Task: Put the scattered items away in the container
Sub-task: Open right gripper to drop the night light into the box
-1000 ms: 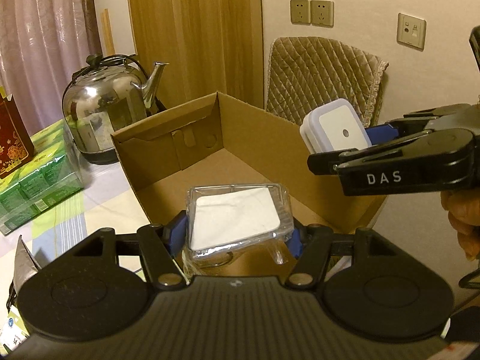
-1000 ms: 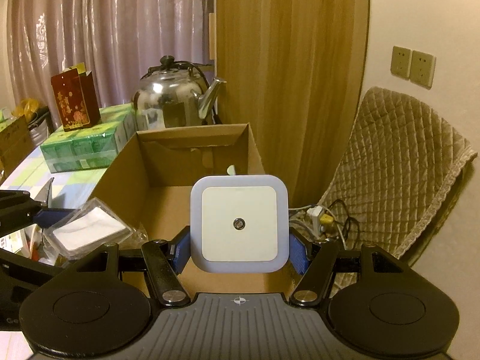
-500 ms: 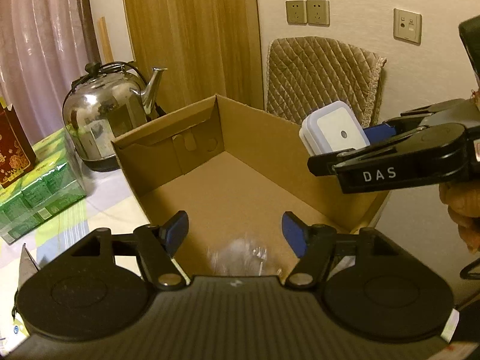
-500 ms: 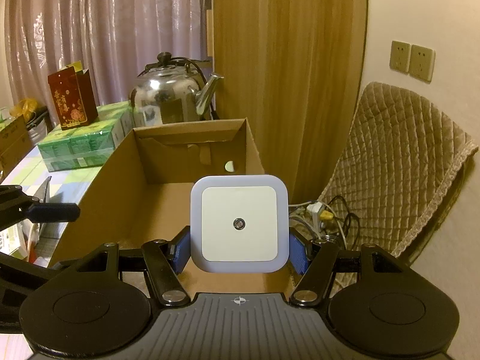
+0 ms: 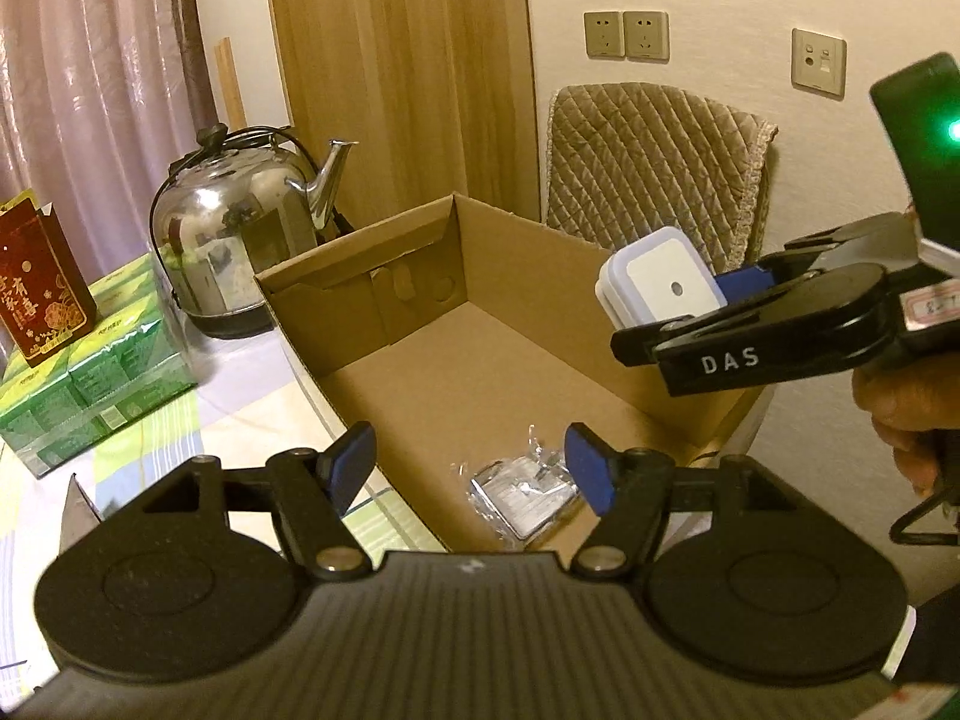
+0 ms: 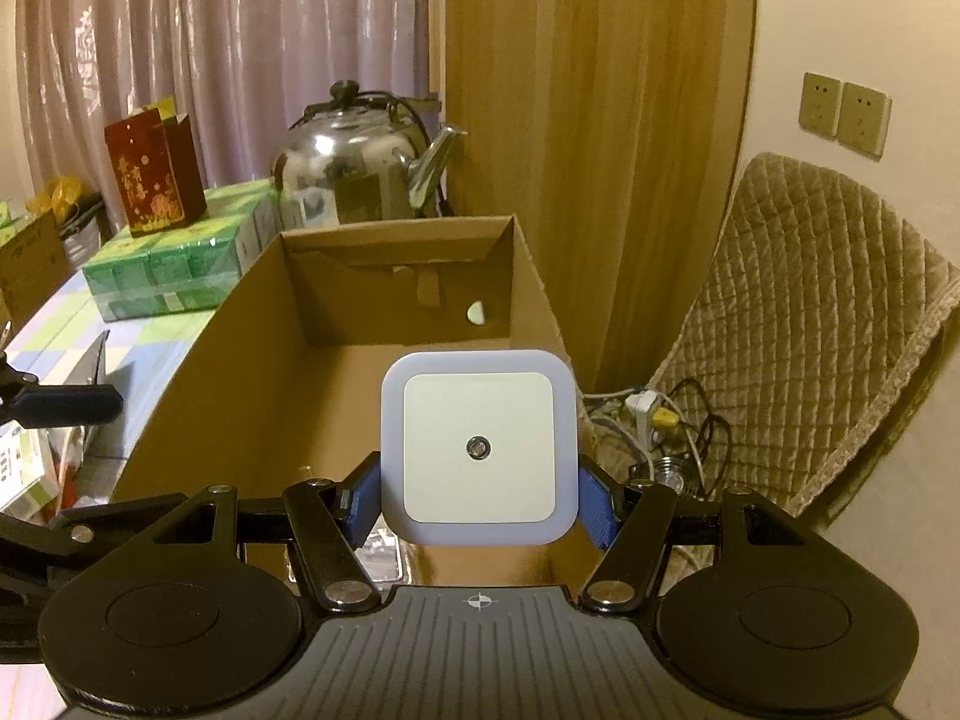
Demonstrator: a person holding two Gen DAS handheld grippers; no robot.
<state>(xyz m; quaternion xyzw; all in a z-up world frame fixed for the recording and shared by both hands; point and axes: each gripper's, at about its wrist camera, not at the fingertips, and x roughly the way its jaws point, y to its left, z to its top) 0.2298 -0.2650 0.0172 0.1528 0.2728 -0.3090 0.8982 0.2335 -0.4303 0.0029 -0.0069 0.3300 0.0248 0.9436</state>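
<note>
An open cardboard box (image 5: 528,372) (image 6: 264,360) stands at the table's edge. A clear plastic-wrapped white packet (image 5: 519,495) lies on the box floor at its near end. My left gripper (image 5: 471,468) hovers above it, open, with nothing between its blue pads. My right gripper (image 6: 480,495) is shut on a square white night light (image 6: 479,447) with a small round sensor in the middle, held over the box's right wall. In the left wrist view the night light (image 5: 663,282) shows at the right, in the right gripper (image 5: 690,306).
A steel kettle (image 5: 240,240) stands behind the box. Green packs (image 5: 84,372) carry a red carton (image 5: 39,294) at the left. A quilted chair back (image 6: 804,324) is at the right, with a power strip and cables (image 6: 660,414) below. A hand (image 5: 906,414) holds the right gripper.
My left gripper has opened and let go of the wrapped packet, which has dropped onto the box floor. The right gripper still holds the night light in the same place.
</note>
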